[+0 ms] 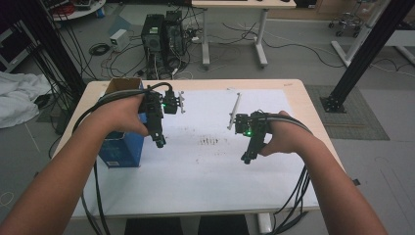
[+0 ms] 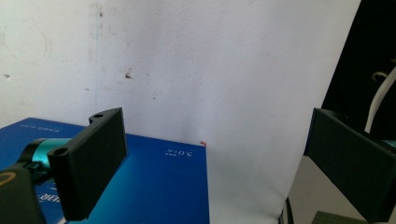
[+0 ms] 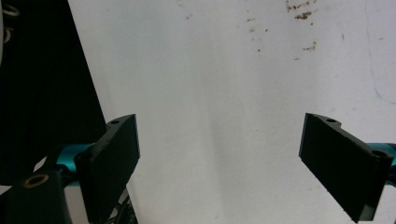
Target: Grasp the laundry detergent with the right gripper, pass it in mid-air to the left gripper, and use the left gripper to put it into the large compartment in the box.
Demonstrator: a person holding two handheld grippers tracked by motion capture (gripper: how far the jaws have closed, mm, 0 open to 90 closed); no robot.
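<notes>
Both grippers over the white sheet, jaws spread

The blue box sits at the table's 9 o'clock edge, just beside the left gripper, at its 9 o'clock; the right gripper hangs well apart at the box's 3 o'clock over the white sheet, empty.

Your light wooden desk is covered by a large white paper sheet marked with dark specks near its middle. Beyond the desk you have two black computer towers standing on the grey floor among loose cables, a white-legged table behind them, and crumpled white cloth at the far left.
</notes>
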